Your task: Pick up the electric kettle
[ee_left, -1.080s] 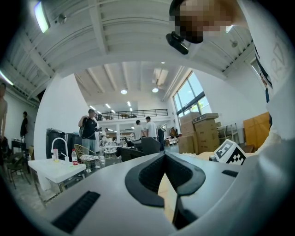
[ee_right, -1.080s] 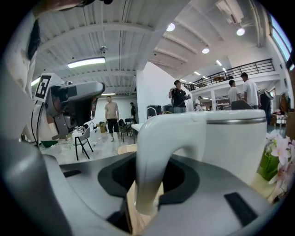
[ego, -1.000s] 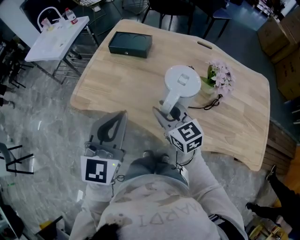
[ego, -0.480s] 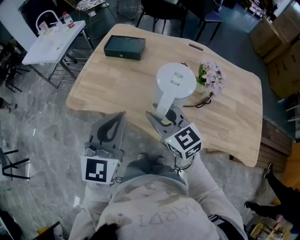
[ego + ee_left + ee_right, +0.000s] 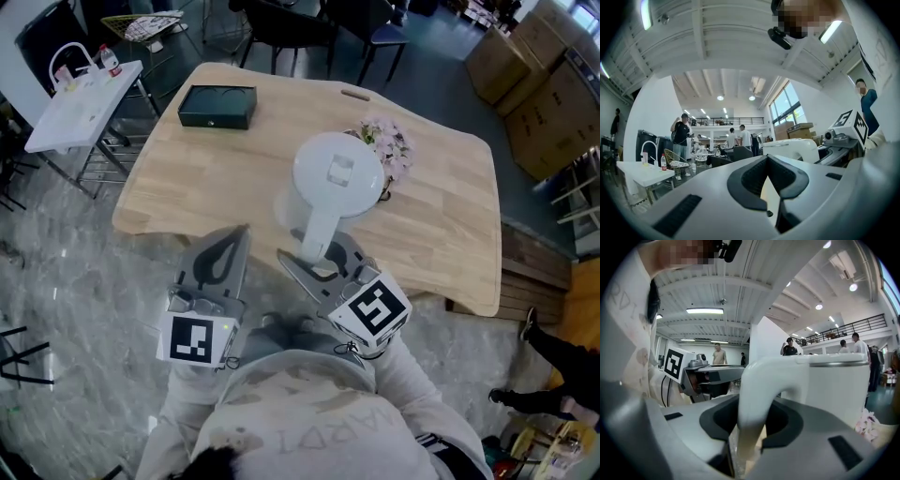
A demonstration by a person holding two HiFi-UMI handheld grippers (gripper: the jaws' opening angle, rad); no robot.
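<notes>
Counter [image 5: 206, 178]: pale wood, with a rounded near edge facing the person; open floor [image 5: 84, 281] lies on the near and left sides.

Electric kettle [image 5: 339, 173]: white, suspended by its handle [image 5: 317, 234] above the near part of the counter and apparently clear of the surface; its body stands well forward of the grip.

Right tongs [image 5: 319, 253]: clamped on the handle, one jaw on each side, as the right gripper view shows [image 5: 750, 427].

Left tongs [image 5: 239, 236]: jaws together on nothing, held low over the floor at the near left.

Hazards:
- The handle is smooth and curved, and the load sits far from the jaws; the kettle may pivot downward or slip if clamping pressure drops.
- A tilt could spill any contents; the fill level cannot be determined.
- The flowers [image 5: 389, 145] sit just beyond the kettle; movement to the far right risks contact with them.

Clearance: upward and toward the person is unobstructed; the counter is bare to the left as far as the dark box [image 5: 217, 106] at the far left.
</notes>
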